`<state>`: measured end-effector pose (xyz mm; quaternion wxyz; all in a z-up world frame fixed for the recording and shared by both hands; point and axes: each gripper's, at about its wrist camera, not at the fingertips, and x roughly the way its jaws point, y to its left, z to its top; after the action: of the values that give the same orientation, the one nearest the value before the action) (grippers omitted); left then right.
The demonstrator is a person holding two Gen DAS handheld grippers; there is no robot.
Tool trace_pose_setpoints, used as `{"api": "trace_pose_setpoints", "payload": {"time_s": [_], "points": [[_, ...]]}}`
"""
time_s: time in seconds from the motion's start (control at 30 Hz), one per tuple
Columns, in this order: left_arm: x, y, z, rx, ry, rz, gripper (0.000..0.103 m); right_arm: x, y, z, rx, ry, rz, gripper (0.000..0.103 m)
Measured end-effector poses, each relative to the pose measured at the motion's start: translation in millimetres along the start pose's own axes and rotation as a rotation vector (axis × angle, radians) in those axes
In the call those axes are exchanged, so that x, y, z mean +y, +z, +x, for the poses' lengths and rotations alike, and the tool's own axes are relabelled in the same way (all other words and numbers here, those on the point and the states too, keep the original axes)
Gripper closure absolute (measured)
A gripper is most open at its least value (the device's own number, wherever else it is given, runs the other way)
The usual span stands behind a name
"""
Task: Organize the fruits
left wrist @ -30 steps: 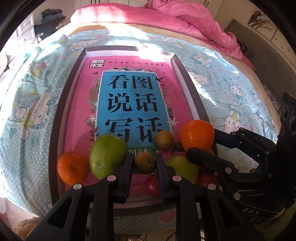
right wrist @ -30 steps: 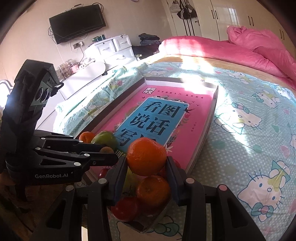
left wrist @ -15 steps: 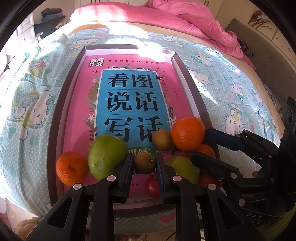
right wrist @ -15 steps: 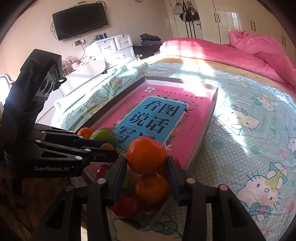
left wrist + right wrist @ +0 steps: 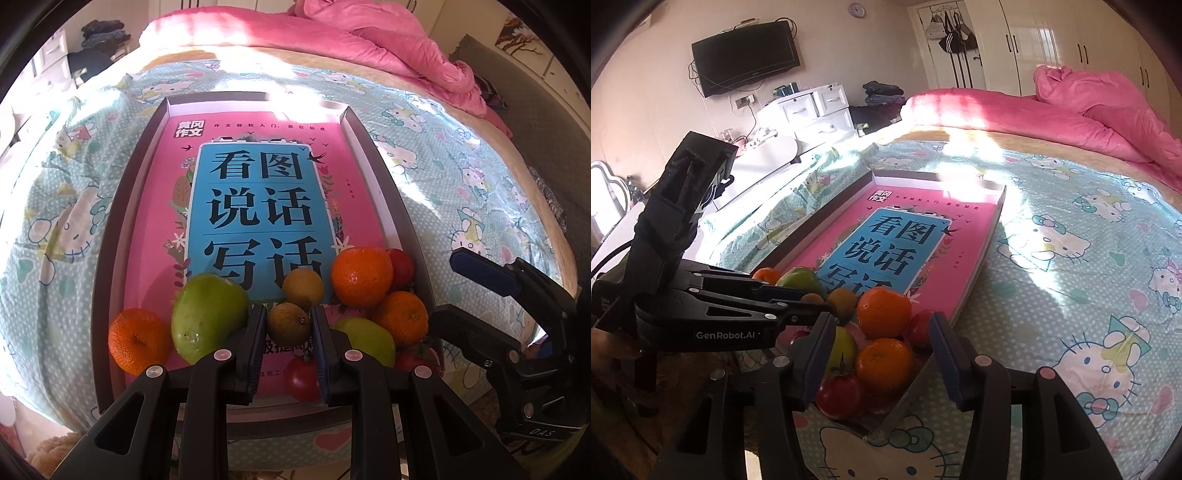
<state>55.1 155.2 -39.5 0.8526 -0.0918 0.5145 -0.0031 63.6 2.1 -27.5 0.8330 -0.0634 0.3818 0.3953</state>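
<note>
A big bed (image 5: pixel 461 155) with a cat-print sheet holds a long tray (image 5: pixel 110 236). A pink quilt (image 5: pixel 369 40) lies at the far end. Inside the tray lies a pink and blue book (image 5: pixel 258 206) with big Chinese writing. The far part of the tray has room. All the fruit crowds the near end. The left tongs (image 5: pixel 289 332) say "GenRobot.AI" on the side and are closed on a small brown fruit (image 5: pixel 289 324), between a green mango (image 5: pixel 208 314) and a green pear (image 5: pixel 365 339). The right tongs (image 5: pixel 882 354) are open around a big orange (image 5: pixel 884 313), not touching it.
</note>
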Motion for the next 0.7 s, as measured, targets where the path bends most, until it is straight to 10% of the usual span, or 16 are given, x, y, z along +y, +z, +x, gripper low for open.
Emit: {"api": "trace_pose_setpoints", "payload": {"time_s": [0.7], "points": [[1, -3, -15, -0.052, -0.034, -0.01, 0.062, -5, -4, -18, -0.035, -0.115, 0.027, 0.035]]}}
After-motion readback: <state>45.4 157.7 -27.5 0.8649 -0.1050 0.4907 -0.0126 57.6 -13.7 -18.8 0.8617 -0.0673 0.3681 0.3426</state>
